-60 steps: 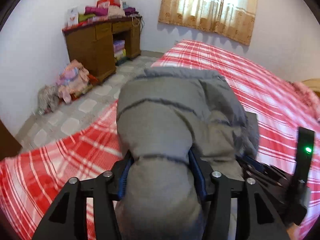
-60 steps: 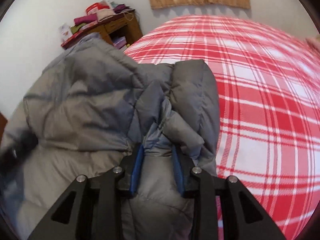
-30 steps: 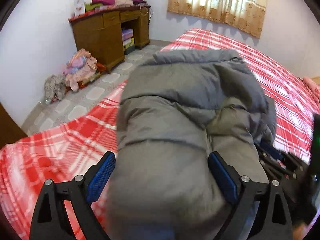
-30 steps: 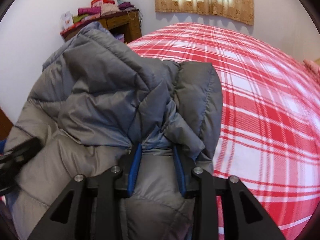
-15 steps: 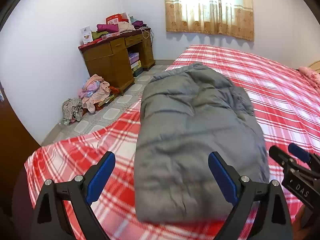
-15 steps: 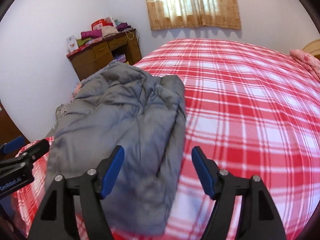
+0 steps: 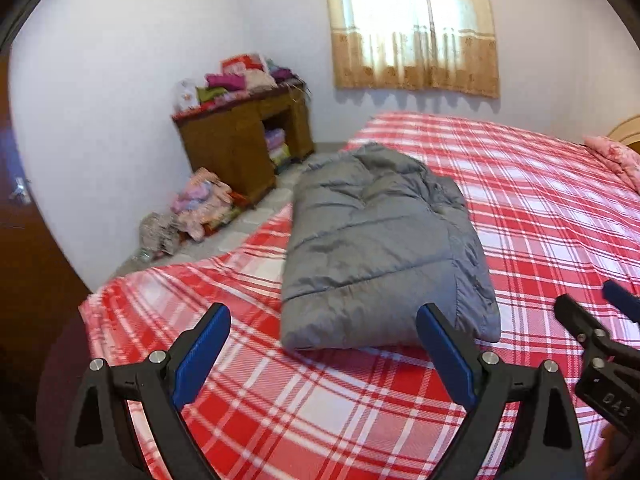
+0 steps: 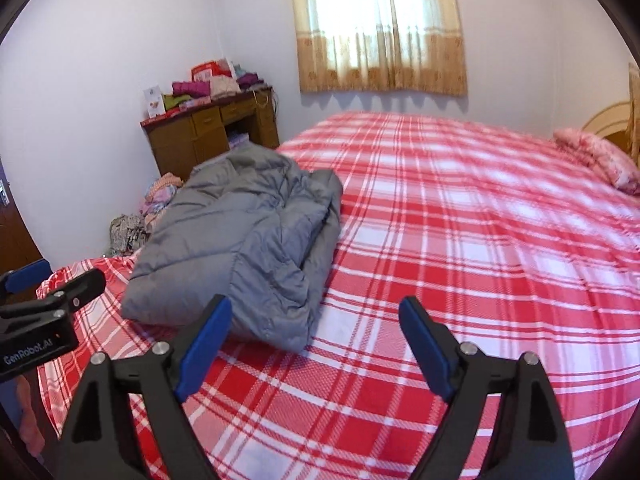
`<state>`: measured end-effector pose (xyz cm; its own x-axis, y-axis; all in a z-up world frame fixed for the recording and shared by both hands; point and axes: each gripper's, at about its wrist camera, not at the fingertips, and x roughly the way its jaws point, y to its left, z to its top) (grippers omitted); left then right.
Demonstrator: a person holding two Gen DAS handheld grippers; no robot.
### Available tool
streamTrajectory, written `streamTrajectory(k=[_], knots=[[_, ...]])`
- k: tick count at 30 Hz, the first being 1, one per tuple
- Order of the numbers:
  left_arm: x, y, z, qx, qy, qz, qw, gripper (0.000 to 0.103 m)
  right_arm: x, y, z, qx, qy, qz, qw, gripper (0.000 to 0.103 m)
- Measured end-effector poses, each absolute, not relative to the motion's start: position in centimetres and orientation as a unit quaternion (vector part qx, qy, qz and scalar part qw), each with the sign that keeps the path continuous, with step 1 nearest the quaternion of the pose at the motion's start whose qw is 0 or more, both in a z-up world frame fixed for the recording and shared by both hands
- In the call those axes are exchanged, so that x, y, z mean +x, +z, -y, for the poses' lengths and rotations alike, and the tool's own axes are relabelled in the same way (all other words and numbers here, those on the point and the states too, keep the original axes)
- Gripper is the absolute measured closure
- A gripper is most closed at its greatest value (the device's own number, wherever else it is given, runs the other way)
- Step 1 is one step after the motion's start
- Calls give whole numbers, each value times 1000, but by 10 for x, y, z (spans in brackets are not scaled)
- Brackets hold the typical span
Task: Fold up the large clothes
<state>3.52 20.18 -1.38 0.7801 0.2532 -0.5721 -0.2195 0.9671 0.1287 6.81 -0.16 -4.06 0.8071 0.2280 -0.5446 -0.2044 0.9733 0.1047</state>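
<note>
A grey quilted jacket (image 7: 380, 240) lies folded into a long bundle on the red and white plaid bed (image 7: 540, 208), near its left edge. In the right wrist view the grey jacket (image 8: 248, 240) sits ahead and to the left. My left gripper (image 7: 322, 326) is open, held back above the bedspread with the bundle's near end beyond its blue pads and nothing gripped. My right gripper (image 8: 314, 318) is open too, its jaws still opening, with only bedspread between them. Each gripper shows at the edge of the other's view.
A wooden desk (image 7: 244, 140) piled with folded clothes stands by the far wall under a curtained window (image 7: 412, 28). Loose clothes (image 7: 192, 208) lie on the tiled floor beside it. A pink pillow (image 8: 600, 160) rests at the bed's far right. A dark door (image 7: 24, 240) is at the left.
Both grippers let go of the jacket and drew back and up from it. The jacket dropped from them and now lies flat on the bed, farther away in both views.
</note>
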Motion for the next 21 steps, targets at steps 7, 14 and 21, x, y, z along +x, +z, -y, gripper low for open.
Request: streamTrajectory(k=[7,14,21], knots=[[7,-1,-191,41,133,-286,948,8,41,-15,7,13,110,-240,965,9],[-5,15,-190,49,145,-266,952,8,28,4,11,30,109,-208,972,8],[-16,30,-183,72,165,-235,955,8,12,23,12,31,101,-164,981,1]])
